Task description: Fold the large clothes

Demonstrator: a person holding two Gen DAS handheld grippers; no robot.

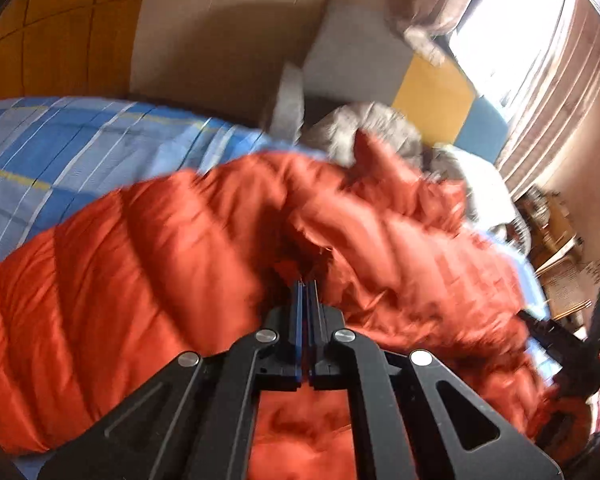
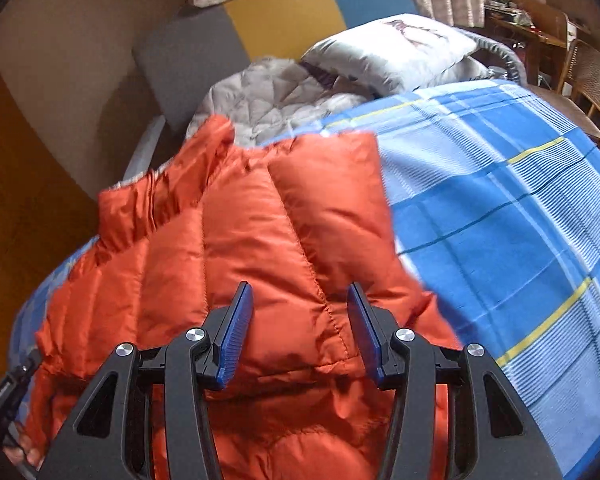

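While the left gripper [image 1: 308, 292] has its fingers pinched together on a bunch of the orange puffer jacket [image 1: 188, 264], that hold looks thin: slick quilted shell, small bite. Likely failure: fabric slides out mid-lift and the fold collapses. The left view is motion-blurred, so I can't confirm how deep the fabric sits.

Right gripper [image 2: 300, 320] has its jaws spread wide, nothing between them, hovering over the jacket's lower centre in its own view. Risk there: closing on the top layer only, or on the sheet underneath, which would drag the bedding.

Jacket lies across the bed, centre to lower left in the right view, one panel standing up toward the upper middle. Puffy fill will spring back, so folds may not stay flat.

Surface: bed with a blue plaid sheet [image 2: 500, 220], soft, gives under pressure. Grey quilted blanket [image 2: 276, 100] and a white pillow [image 2: 396, 48] sit just beyond the jacket, near enough to snag. Room: yellow, blue and grey headboard panels [image 2: 284, 12], curtains and bright window [image 1: 512, 40] upper right in the left view, wooden chair and desk [image 2: 548, 40] at the far right.
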